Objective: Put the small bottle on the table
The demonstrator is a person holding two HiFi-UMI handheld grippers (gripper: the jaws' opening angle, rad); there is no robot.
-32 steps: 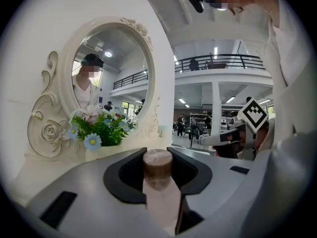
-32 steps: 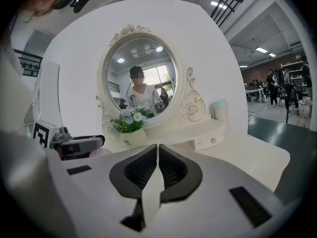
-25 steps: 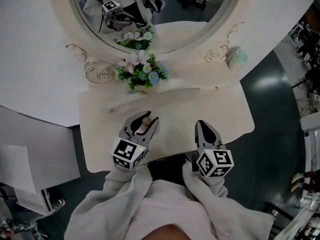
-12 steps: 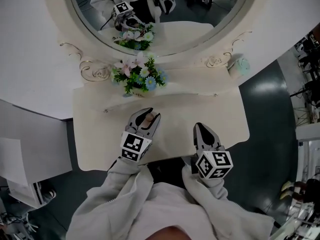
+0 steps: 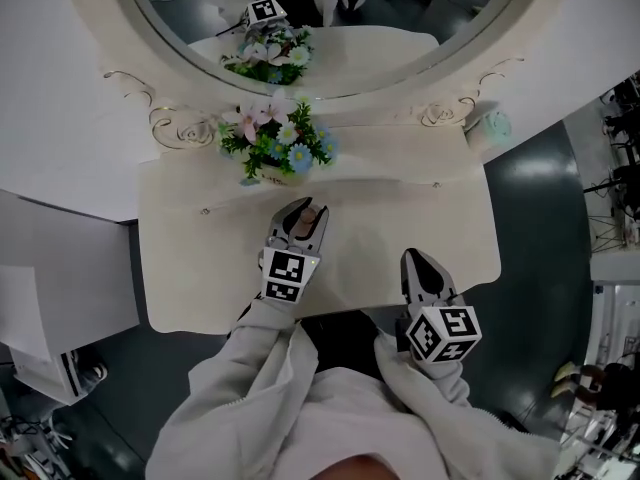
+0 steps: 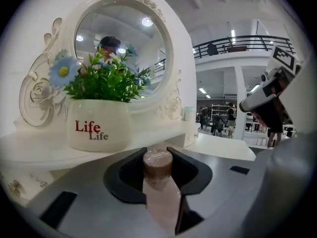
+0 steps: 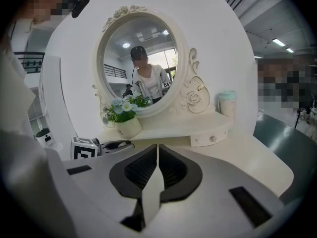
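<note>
The small bottle [image 6: 159, 182], pinkish with a brown cap [image 5: 308, 215], sits between the jaws of my left gripper [image 5: 300, 220], which is shut on it. This gripper hovers over the middle of the cream dressing table [image 5: 190, 278], pointing at the flower pot. In the left gripper view the bottle's cap pokes out between the black pads [image 6: 190, 170]. My right gripper [image 5: 418, 260] is near the table's front edge, to the right, its jaws shut with nothing between them; the right gripper view shows the pads [image 7: 171, 170] pressed together.
A white pot of artificial flowers [image 5: 275, 148] marked "Life" [image 6: 96, 128] stands on a raised shelf under the oval mirror [image 5: 330, 28]. A pale green jar [image 5: 492, 125] stands at the shelf's right end. A small drawer front [image 7: 210, 139] sits under the shelf. Dark floor surrounds the table.
The left gripper with the bottle has moved forward over the table, closer to the flower pot. The right gripper has stayed near the front edge.
</note>
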